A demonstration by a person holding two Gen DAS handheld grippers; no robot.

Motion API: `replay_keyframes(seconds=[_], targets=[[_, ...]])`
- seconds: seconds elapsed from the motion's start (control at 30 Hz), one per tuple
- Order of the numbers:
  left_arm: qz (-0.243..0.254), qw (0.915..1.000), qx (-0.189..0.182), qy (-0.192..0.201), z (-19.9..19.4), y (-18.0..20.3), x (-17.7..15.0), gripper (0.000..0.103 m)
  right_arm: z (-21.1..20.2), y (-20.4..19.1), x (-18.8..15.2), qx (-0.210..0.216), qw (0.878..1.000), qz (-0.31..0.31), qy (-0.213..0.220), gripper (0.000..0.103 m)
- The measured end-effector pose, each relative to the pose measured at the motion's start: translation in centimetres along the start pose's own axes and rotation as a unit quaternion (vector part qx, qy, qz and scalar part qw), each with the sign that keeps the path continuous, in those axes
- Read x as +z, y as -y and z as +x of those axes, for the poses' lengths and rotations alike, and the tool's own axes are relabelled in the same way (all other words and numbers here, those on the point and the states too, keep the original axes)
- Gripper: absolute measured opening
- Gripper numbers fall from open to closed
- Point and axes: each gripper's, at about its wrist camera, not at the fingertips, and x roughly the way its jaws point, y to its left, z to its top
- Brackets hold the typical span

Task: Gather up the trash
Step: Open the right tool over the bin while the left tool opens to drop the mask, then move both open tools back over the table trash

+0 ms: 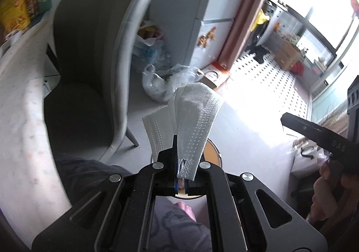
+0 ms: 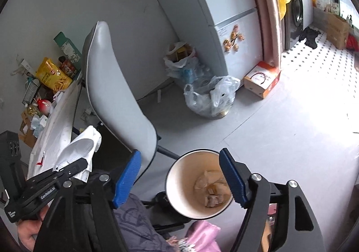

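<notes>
My left gripper (image 1: 186,155) is shut on a white embossed tissue (image 1: 195,117), which stands up and droops over its fingers. Behind the tissue shows part of a round bin (image 1: 213,151). In the right wrist view the bin (image 2: 179,175) has a white rim and tan inside, with crumpled brown paper (image 2: 212,187) at the bottom. My right gripper (image 2: 179,178) is open above it, nothing between its blue pads (image 2: 128,178); the right-hand pad overlaps the bin's rim. The left gripper (image 2: 78,165) with the tissue (image 2: 78,148) is at the left. One right-gripper finger (image 1: 314,130) shows in the left wrist view.
A grey chair (image 2: 112,95) stands close on the left, beside a table with a white cloth (image 2: 56,121) and snack packs. Clear plastic bags (image 2: 211,99) and an orange-white box (image 2: 262,81) lie on the floor by the fridge (image 2: 224,16). A person's lap (image 2: 134,225) is below.
</notes>
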Motion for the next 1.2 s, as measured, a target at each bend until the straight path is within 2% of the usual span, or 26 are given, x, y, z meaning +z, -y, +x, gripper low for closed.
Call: replay_keyframes(seconds=[0.23, 0.4, 0.43, 0.47, 0.5, 0.53, 0.57, 0.8, 0.93, 1.1, 1.17, 1.2], targets=[[0.031, 0.998, -0.026, -0.048, 3.3, 3.6, -0.5, 0.004, -2.4, 2.2, 0.1, -0.017, 1.0, 0.012, 0.017, 0.072], [0.04, 0.995, -0.04, -0.082, 5.3, 4.9, -1.1, 0.007, -2.7, 3.3, -0.4, -0.025, 0.999, 0.019, 0.015, 0.072], [0.041, 0.9943, -0.048, -0.086, 5.4, 5.1, -1.2, 0.014, -2.6, 3.6, -0.6, -0.024, 0.999, 0.022, 0.013, 0.072], [0.041, 0.9941, -0.052, -0.086, 5.4, 5.3, -1.3, 0.028, -2.5, 3.8, -0.7, -0.024, 0.999, 0.025, 0.011, 0.072], [0.039, 0.9944, -0.055, -0.082, 5.3, 5.3, -1.2, 0.038, -2.4, 3.9, -0.8, -0.023, 0.999, 0.028, 0.01, 0.072], [0.035, 0.9951, -0.058, -0.071, 4.9, 5.2, -1.2, 0.053, -2.4, 3.9, -0.9, -0.022, 0.999, 0.03, 0.01, 0.072], [0.033, 0.9956, -0.062, -0.063, 4.4, 5.1, -1.0, 0.056, -2.3, 3.9, -1.0, -0.021, 0.999, 0.03, 0.01, 0.072], [0.015, 0.9978, -0.045, -0.046, 2.8, 3.7, -0.4, 0.057, -1.9, 3.2, -1.1, -0.014, 1.0, 0.025, 0.009, 0.072], [-0.003, 0.9995, -0.025, -0.018, 0.4, 1.5, 0.2, 0.07, -1.9, 2.3, -1.0, -0.005, 1.0, 0.019, 0.009, 0.074], [-0.035, 0.9991, 0.003, 0.023, -3.5, -1.9, 0.6, 0.084, -1.9, -0.2, -0.8, 0.013, 1.0, 0.004, 0.016, 0.084], [-0.045, 0.9982, 0.018, 0.036, -4.7, -3.2, 0.5, 0.09, -2.0, -1.4, -0.7, 0.022, 1.0, -0.002, 0.022, 0.095], [-0.05, 0.9975, 0.025, 0.042, -5.4, -3.9, 0.3, 0.091, -2.1, -2.0, -0.7, 0.027, 0.999, -0.007, 0.027, 0.096]])
